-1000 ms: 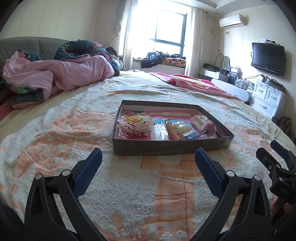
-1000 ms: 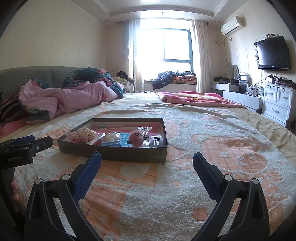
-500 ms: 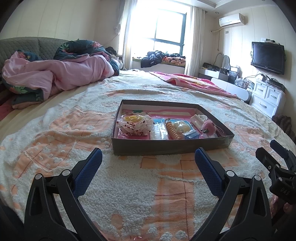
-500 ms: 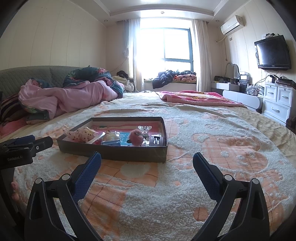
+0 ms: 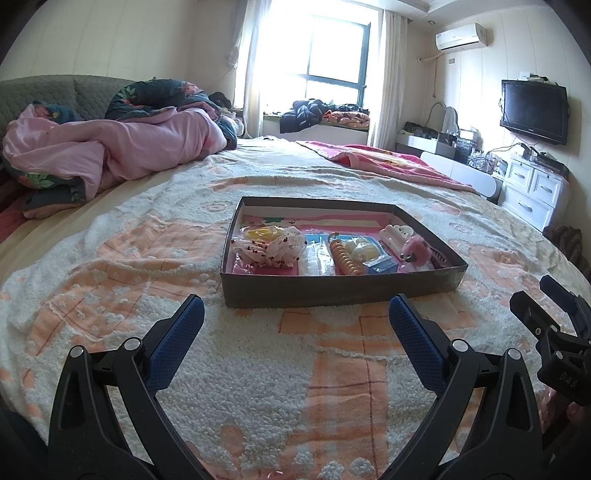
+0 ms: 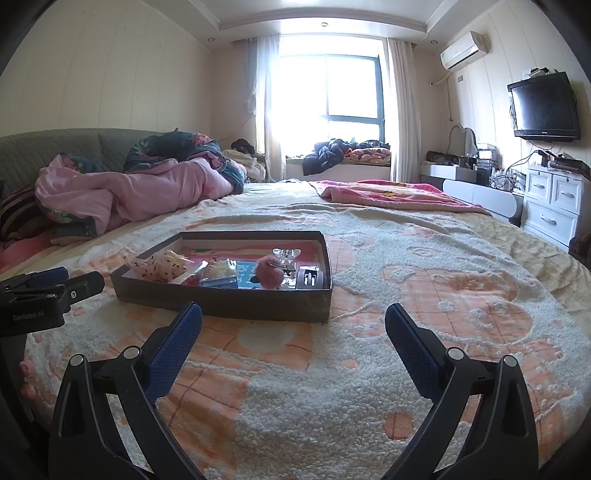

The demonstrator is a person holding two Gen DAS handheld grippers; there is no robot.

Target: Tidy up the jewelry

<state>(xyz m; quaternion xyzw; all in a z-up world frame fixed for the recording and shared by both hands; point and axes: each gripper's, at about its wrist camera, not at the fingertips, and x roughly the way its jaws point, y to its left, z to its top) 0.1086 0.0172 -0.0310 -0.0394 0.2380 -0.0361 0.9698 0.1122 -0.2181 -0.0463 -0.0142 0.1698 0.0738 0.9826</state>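
One shallow dark box (image 5: pixel 334 290) on the bed, straight ahead of the left gripper (image 5: pixel 295 332) and just beyond its fingertips; ahead and to the left of the right gripper (image 6: pixel 293 330). Inside, counted from the left wrist view: one white scrunchie with dark red dots (image 5: pixel 275 247) at the left, one yellow piece (image 5: pixel 264 232) just behind it, one clear packet (image 5: pixel 317 258) to its right, one coiled golden-brown hair tie (image 5: pixel 345 258) next, one pale yellow piece (image 5: pixel 364 249) beside that, one small blue box (image 5: pixel 382 264), one white claw clip (image 5: pixel 397 230) farther back, one pink pom-pom (image 5: pixel 415 251) near the right wall, one dark comb-like clip (image 5: pixel 439 256) at the right corner. All loose on a pink and blue lining, mostly crowded along the near half.

Left gripper spread wide, two blue-padded fingers (image 5: pixel 177 343) well apart, nothing between them, held low over the blanket. Right gripper likewise wide open and empty, two blue pads (image 6: pixel 173 347) well apart, hovering over bare blanket to the right of the box.

Underneath, one cream and orange blanket (image 6: pixel 424 306). Far ahead to the left, one pink duvet (image 5: pixel 110 147) in a heap; far ahead, one window (image 6: pixel 328 96); up to the right, one television (image 6: pixel 543 107) and one air conditioner (image 5: pixel 461 35).
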